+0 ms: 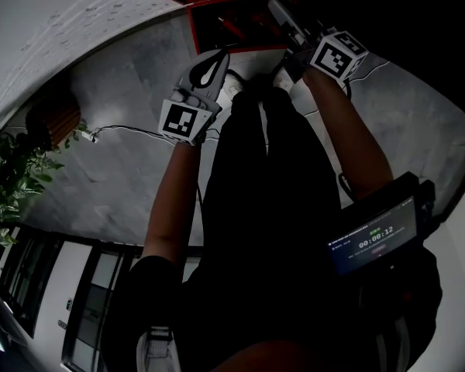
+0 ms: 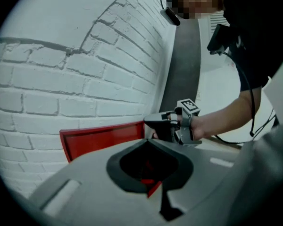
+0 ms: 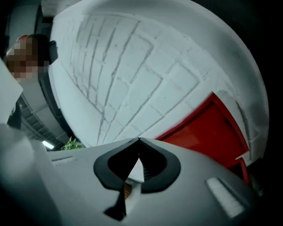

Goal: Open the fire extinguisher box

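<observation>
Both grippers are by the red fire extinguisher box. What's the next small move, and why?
Probably open the right gripper and ease it onto the edge of the fire extinguisher box: its jaws stand shut on nothing, beside the box.

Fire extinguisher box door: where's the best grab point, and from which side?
Probably the thin raised rim at the edge of the box door nearest the right gripper. The box backs onto the brick wall, so only the front rim offers a lip. Come in from the front on that side, jaws straddling the rim. They are shut now, so open them first.
</observation>
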A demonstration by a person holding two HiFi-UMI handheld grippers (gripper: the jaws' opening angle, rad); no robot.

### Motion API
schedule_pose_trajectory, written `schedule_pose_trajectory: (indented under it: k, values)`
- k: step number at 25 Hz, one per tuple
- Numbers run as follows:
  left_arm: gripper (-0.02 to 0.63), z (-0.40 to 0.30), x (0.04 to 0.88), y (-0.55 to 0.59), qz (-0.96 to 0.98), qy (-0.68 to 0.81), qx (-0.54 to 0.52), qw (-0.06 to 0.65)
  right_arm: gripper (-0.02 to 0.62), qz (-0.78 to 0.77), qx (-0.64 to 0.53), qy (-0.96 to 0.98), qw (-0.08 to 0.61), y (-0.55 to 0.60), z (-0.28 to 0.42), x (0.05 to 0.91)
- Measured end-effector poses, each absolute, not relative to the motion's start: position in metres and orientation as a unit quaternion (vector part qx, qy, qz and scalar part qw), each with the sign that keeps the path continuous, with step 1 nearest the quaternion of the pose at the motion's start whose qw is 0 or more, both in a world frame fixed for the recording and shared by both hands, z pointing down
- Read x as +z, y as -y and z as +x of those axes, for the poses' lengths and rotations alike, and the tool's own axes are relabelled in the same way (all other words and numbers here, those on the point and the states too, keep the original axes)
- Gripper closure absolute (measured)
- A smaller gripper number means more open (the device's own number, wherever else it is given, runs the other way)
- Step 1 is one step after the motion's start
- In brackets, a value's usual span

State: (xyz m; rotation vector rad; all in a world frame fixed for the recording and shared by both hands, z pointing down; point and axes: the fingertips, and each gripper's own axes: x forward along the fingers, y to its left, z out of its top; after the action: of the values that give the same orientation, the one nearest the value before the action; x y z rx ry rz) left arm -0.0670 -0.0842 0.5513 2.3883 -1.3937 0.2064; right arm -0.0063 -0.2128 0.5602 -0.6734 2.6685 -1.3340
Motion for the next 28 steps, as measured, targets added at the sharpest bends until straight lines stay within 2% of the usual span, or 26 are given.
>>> schedule_pose_trajectory:
  k: [8, 13, 21, 28]
  values:
    - [0.606, -0.044, 0.449, 0.032, 0.873, 0.443, 0.083, 0.184, 0.586, -0.118, -0.240, -0.962, -0.056, 0.120, -0.010, 0.446]
    - [0.606, -0.040, 0.388, 0.020, 0.880, 0.441, 0.078, 0.156, 0.586, -0.083, -0.179, -0.977, -0.080, 0.072, -0.009, 0.381]
    - [0.606, -0.034, 0.304, 0.007, 0.887, 0.443, 0.052, 0.117, 0.586, -0.070, -0.128, -0.988, -0.059, 0.031, -0.004, 0.293]
    - [0.606, -0.033, 0.301, 0.006, 0.888, 0.446, 0.041, 0.104, 0.586, -0.073, -0.114, -0.990, -0.039, 0.032, -0.003, 0.276]
